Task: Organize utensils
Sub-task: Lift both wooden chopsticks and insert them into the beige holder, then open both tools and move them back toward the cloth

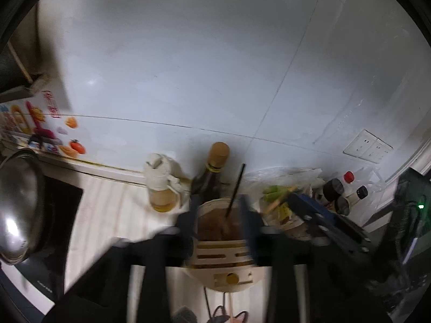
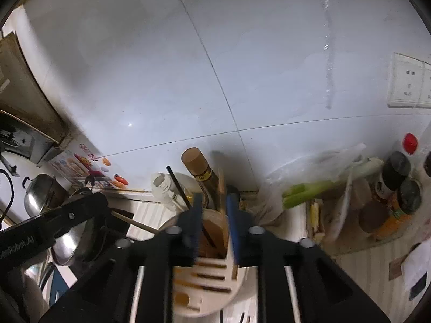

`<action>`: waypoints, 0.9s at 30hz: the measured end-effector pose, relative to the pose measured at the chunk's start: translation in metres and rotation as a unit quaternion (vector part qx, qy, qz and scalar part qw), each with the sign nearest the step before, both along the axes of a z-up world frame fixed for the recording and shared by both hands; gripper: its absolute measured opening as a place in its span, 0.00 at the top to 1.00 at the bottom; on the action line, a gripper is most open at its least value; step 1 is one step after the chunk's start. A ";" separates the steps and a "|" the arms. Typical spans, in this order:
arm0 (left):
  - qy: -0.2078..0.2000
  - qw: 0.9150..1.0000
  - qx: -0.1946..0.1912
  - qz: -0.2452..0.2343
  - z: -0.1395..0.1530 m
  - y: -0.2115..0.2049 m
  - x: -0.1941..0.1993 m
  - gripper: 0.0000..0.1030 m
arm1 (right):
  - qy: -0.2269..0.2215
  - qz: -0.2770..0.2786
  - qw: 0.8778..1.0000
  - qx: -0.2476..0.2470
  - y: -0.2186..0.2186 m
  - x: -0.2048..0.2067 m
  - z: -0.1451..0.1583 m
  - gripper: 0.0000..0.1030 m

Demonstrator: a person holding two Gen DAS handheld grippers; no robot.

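1. Countertop [image 1: 107,196], pale striped, runs under a glossy white tiled wall [image 1: 188,67]; wall sockets [image 1: 367,146] sit to the right.
2. Steel pot [image 1: 18,204] sits on the black cooktop [image 1: 62,210] at far left of your left wrist view, printed box [image 1: 40,123] behind it.
3. Behind the holder: white-capped oil jar [image 1: 160,185] and dark bottle with tan cap [image 1: 212,172]; to the right, green onions [image 2: 309,191], plastic bag [image 1: 285,175], spice jars [image 2: 398,185].
4. Wooden utensil holder [image 1: 223,245] stands on the counter, slotted top facing you, a black chopstick [image 1: 235,188] standing tilted in its round well.
5. Your left gripper [image 1: 221,215] is spread wide, fingers [image 1: 192,215] flanking the holder's rim on both sides; contact is too blurred to tell.
6. Your right gripper [image 2: 215,223] is open just above the holder, blue pads [image 2: 233,223] either side of a thin upright wooden divider, not clamping it.
7. Left gripper's body appears at the left of the right wrist view, just beside a tan chopstick [image 2: 134,222] lying angled there.
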State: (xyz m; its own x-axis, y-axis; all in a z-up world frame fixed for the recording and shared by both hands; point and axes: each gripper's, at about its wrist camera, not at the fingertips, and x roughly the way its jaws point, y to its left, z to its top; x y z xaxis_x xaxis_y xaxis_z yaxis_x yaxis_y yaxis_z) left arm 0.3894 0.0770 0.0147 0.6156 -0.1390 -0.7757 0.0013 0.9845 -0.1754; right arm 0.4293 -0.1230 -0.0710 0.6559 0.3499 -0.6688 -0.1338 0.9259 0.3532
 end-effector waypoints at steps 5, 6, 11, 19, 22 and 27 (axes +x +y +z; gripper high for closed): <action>-0.024 0.999 0.028 0.025 0.007 0.013 -0.028 0.23 | -0.001 -0.020 1.000 0.003 -0.017 -0.024 0.012 0.55; -0.026 0.999 0.029 0.027 0.006 0.015 -0.034 0.21 | -0.001 -0.031 1.000 0.005 -0.025 -0.038 0.016 0.48; -0.033 0.996 0.066 0.043 -0.012 0.019 -0.064 0.00 | 0.002 -0.067 0.998 -0.013 -0.042 -0.078 0.017 0.30; 0.034 0.996 0.081 0.032 -0.079 0.012 -0.094 0.00 | 0.059 -0.094 0.992 -0.054 -0.055 -0.127 -0.043 0.05; 0.069 0.992 0.097 0.027 -0.114 0.007 -0.105 0.00 | 0.115 -0.083 0.989 -0.050 -0.053 -0.136 -0.084 0.05; 0.132 0.981 0.141 0.025 -0.177 0.002 -0.120 0.00 | 0.238 -0.025 0.970 -0.050 -0.031 -0.145 -0.170 0.37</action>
